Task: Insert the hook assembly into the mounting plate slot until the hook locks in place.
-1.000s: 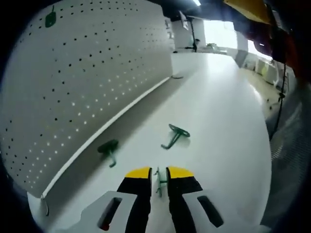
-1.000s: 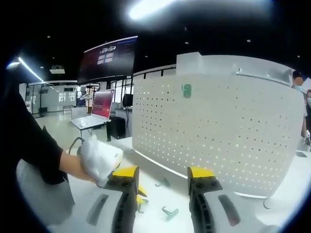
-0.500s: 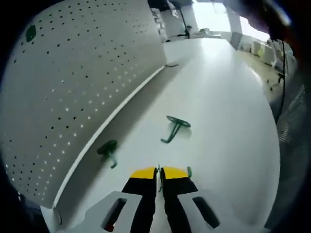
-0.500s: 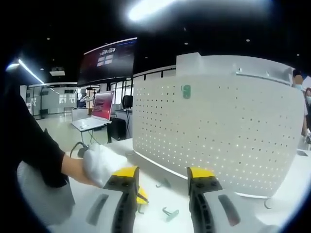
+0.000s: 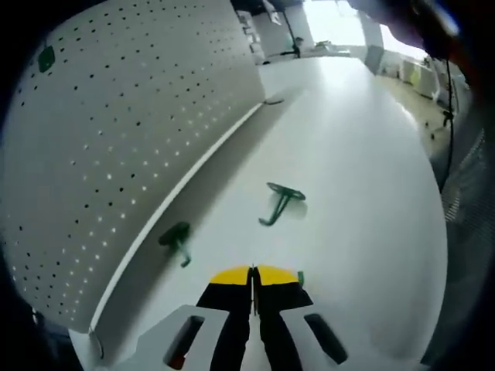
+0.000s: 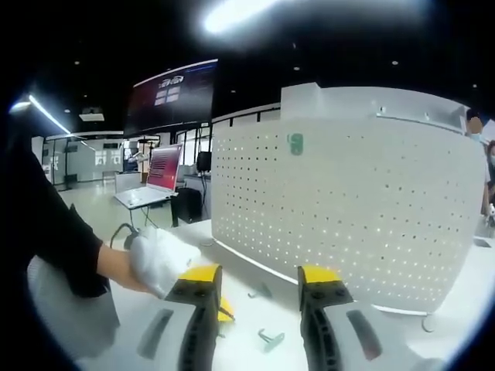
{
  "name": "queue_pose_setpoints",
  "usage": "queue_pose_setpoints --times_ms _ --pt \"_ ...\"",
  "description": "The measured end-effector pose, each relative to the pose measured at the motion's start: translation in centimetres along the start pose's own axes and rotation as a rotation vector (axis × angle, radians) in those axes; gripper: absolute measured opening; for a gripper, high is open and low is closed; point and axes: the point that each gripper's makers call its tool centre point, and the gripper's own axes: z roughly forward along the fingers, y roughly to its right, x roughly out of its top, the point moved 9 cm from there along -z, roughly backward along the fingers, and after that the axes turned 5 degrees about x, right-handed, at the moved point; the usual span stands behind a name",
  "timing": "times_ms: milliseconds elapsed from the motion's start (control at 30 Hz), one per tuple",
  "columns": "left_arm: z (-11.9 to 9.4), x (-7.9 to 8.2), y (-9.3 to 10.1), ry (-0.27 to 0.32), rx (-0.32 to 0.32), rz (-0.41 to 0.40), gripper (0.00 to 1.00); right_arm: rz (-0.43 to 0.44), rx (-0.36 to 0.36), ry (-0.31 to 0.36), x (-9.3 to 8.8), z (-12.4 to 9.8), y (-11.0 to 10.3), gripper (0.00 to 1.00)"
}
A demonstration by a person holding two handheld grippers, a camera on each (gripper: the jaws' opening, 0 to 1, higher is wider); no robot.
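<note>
You have two green hooks (image 5: 280, 202) (image 5: 177, 240) lying on the table near the upright white pegboard (image 5: 116, 147).

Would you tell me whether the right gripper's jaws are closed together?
No, the right gripper has its yellow-tipped jaws standing wide apart, with the white table between them.

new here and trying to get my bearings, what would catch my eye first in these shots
The big white pegboard standing upright on the white table, with one green hook mounted near its top. Next, two loose green hooks on the table before the left gripper, whose yellow-tipped jaws are closed together.
</note>
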Motion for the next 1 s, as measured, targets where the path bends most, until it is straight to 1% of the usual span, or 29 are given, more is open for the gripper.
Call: queue_pose_setpoints --times_ms 167,300,500,667,900,933,1000 --pt "-0.1 -0.1 -0.1 -0.002 0.001 -0.011 0.02 -0.001 0.003 -0.002 0.0 0.0 -0.1 0.37" --pt "-0.6 -0.1 -0.5 0.009 0.009 -0.028 0.01 0.0 0.002 -0.008 -0.2 0.1 0.0 0.37" --pt "-1.4 0.0 -1.4 0.045 0.017 -0.106 0.01 -0.008 0.005 -0.019 -0.3 0.2 -0.2 0.36" --pt "-1.9 0.1 -1.8 0.072 0.018 -0.147 0.01 -0.013 0.005 -0.027 -0.4 0.2 -0.3 0.36" --pt "-2.7 0.5 -2.3 0.128 0.002 -0.21 0.01 -0.021 0.003 -0.04 -0.6 0.1 -0.6 0.35" --pt "-2.9 0.5 -2.5 0.144 -0.007 -0.235 0.01 -0.023 0.004 -0.041 -0.6 0.1 -0.6 0.35" --pt "-3.2 0.5 -2.8 0.156 -0.011 -0.253 0.01 -0.029 0.008 -0.045 -0.6 0.2 -0.8 0.35"
